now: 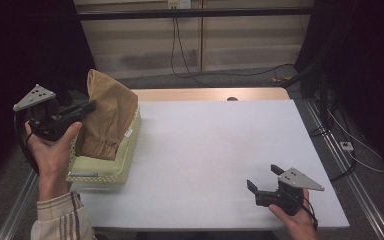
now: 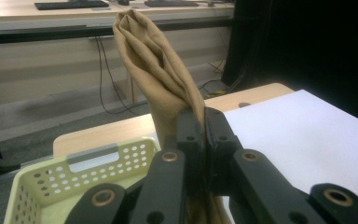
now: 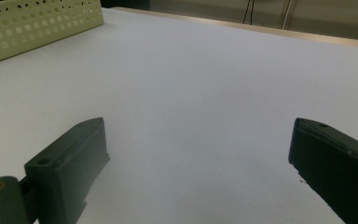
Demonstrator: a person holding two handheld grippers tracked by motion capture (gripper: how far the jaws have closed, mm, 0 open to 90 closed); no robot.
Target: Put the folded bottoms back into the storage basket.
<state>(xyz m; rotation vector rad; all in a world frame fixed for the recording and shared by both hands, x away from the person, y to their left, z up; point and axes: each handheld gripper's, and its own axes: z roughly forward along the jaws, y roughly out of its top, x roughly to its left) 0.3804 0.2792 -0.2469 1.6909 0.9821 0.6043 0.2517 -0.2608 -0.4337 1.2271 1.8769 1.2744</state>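
We see a pale yellow-green plastic basket [image 1: 125, 165] at the left edge of the white tabletop [image 1: 215, 150], its walls pierced with rows of small round holes and a slot handle cut into the end wall. A tan cloth [image 1: 107, 117] hangs partly inside the basket and rises well above its rim; whether anything else lies in the basket we cannot tell. The cloth is soft and matte, gathered into long folds that narrow to a crumpled peak at the top. Our left hand-held gripper [image 1: 87, 106] is raised beside the basket with its black jaws closed tight on a fold of the cloth, pinching it flat between the pads, as the left gripper view shows. Our right hand-held gripper [image 1: 262, 177] rests low over the near right part of the tabletop, well apart from the basket, with its jaws spread wide and nothing between them. The tabletop is smooth and bare white, with a light wooden edge along its far side.
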